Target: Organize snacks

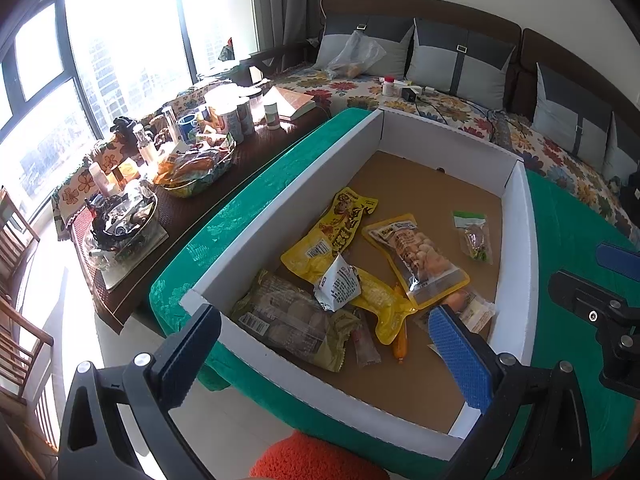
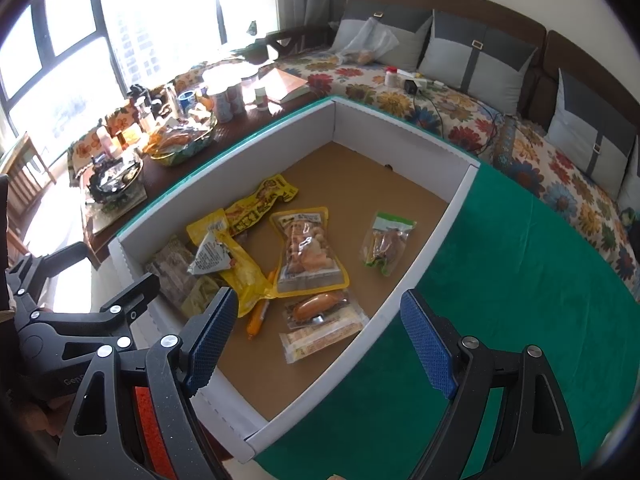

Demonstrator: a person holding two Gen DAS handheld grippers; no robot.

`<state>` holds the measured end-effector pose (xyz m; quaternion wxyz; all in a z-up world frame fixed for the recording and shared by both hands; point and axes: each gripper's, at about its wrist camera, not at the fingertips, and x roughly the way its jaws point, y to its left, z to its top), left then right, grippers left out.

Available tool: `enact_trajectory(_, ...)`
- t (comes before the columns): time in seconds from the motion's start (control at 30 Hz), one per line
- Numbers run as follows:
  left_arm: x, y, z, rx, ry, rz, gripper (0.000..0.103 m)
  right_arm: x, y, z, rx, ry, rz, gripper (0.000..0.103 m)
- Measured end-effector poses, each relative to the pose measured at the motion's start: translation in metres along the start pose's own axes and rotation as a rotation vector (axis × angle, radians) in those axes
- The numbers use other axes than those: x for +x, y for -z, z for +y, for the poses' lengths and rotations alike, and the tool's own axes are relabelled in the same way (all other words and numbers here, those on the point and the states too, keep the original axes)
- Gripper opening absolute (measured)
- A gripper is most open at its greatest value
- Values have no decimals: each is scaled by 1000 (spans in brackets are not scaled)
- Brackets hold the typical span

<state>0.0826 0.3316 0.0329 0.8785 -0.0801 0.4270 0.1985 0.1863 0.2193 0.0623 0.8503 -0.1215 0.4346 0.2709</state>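
Both claws hang wide apart and empty over the near end of the box [image 2: 420,240]: the left claw [image 1: 324,344] above the near-left corner, the right claw [image 2: 320,336] straddling the near-right wall, one finger inside, one over the green cloth [image 2: 520,280]. Held so, each seems set to drop on a packet, though none lies between the fingers. All snacks lie inside the box on its brown floor, loosely heaped: a grey-green pack [image 1: 280,316] against the left wall, a white sachet [image 1: 338,284] atop yellow bags [image 1: 340,232], a clear-fronted pouch [image 2: 306,252] midway, a sausage pack [image 2: 320,306] and bar [image 2: 320,336] nearest the right claw, a small green-topped bag [image 2: 386,242] apart by the right wall. Such a jumble fits either snacks gathered in or awaiting sorting. Beyond stands a cluttered worktop [image 1: 256,148].
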Motion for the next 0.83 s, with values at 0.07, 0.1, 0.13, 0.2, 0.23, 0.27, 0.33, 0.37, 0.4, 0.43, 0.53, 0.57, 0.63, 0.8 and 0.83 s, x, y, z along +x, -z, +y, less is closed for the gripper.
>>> enact_trajectory(0.07, 0, 0, 0, 1, -1, 0, 103, 1, 0, 0, 2, 2, 2, 86)
enact_trajectory(0.1, 0, 0, -1, 1, 0, 1, 103, 1, 0, -1, 3, 2, 3, 86)
enact_trajectory(0.13, 0, 0, -1, -1, 0, 1, 103, 1, 0, -1, 3, 2, 4, 86)
enact_trajectory(0.2, 0, 0, -1, 0, 0, 0, 103, 2, 0, 0, 3, 3, 5, 86)
enact_trajectory(0.23, 0, 0, -1, 0, 0, 0, 103, 2, 0, 0, 4, 3, 5, 86)
enact_trajectory(0.27, 0, 0, -1, 0, -1, 0, 103, 2, 0, 0, 4, 2, 6, 86)
enact_trajectory(0.33, 0, 0, -1, 1, -1, 1, 103, 2, 0, 0, 4, 2, 5, 86)
enact_trajectory(0.37, 0, 0, -1, 0, -2, 0, 103, 2, 0, 0, 3, 2, 5, 86)
enact_trajectory(0.4, 0, 0, -1, 0, -3, 0, 103, 2, 0, 0, 2, 2, 5, 86)
enact_trajectory(0.43, 1, 1, -1, 1, -3, 1, 103, 2, 0, 0, 2, 3, 5, 86)
enact_trajectory(0.53, 2, 1, -1, 3, -6, 2, 103, 2, -1, 0, 3, 3, 6, 86)
enact_trajectory(0.57, 2, 1, -1, 3, -6, 2, 103, 3, 0, 0, 2, 4, 8, 86)
enact_trajectory(0.63, 4, 2, 0, 2, -1, -1, 103, 6, 2, 1, -1, 7, 11, 86)
enact_trajectory(0.8, 4, 4, 1, -5, 28, -10, 103, 12, 5, 1, 1, 11, 19, 86)
enact_trajectory(0.83, 4, 3, 0, -1, 26, -10, 103, 13, 5, 1, 2, 9, 20, 86)
